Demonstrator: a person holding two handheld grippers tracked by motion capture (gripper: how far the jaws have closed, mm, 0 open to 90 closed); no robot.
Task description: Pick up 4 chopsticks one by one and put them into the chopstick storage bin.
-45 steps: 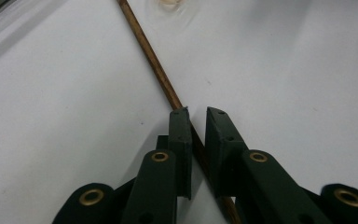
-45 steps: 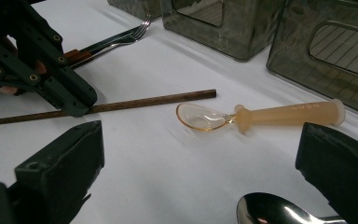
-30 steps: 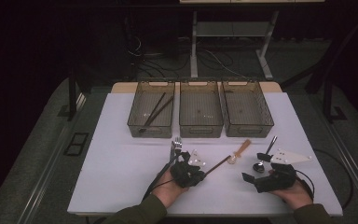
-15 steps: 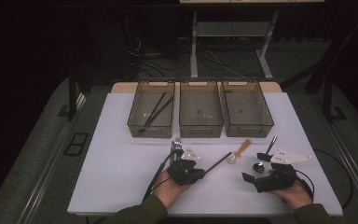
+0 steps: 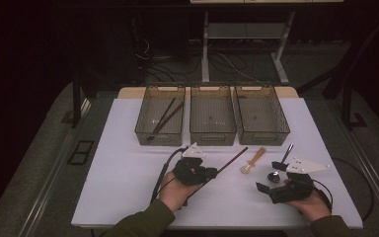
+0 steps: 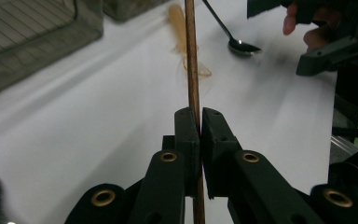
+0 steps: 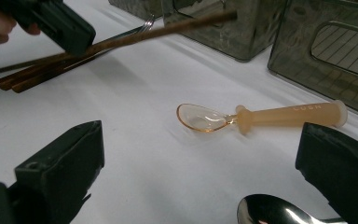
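Note:
My left gripper (image 5: 211, 174) is shut on a dark wooden chopstick (image 5: 232, 159), held off the white table and slanting up toward the bins. In the left gripper view its jaws (image 6: 199, 115) pinch the chopstick (image 6: 191, 56), which runs straight ahead. My right gripper (image 5: 270, 177) rests open at the table's right, its jaws (image 7: 205, 154) wide apart. Before it lie an orange plastic spoon (image 7: 261, 116) and a metal spoon (image 7: 270, 210). The right gripper view also shows the left gripper (image 7: 70, 35) gripping the chopstick (image 7: 168, 28).
Three clear bins stand in a row at the back: left bin (image 5: 143, 129) with chopsticks (image 5: 165, 116) inside, middle bin (image 5: 212, 138), right bin (image 5: 284, 129). More chopsticks (image 7: 32, 74) and a fork (image 7: 135, 30) lie under the left gripper. The orange spoon (image 5: 253, 161) and metal spoon (image 5: 279, 170) lie between the hands.
My left hand has lifted slightly and shifted with the chopstick in its jaws. The right hand has stayed put.

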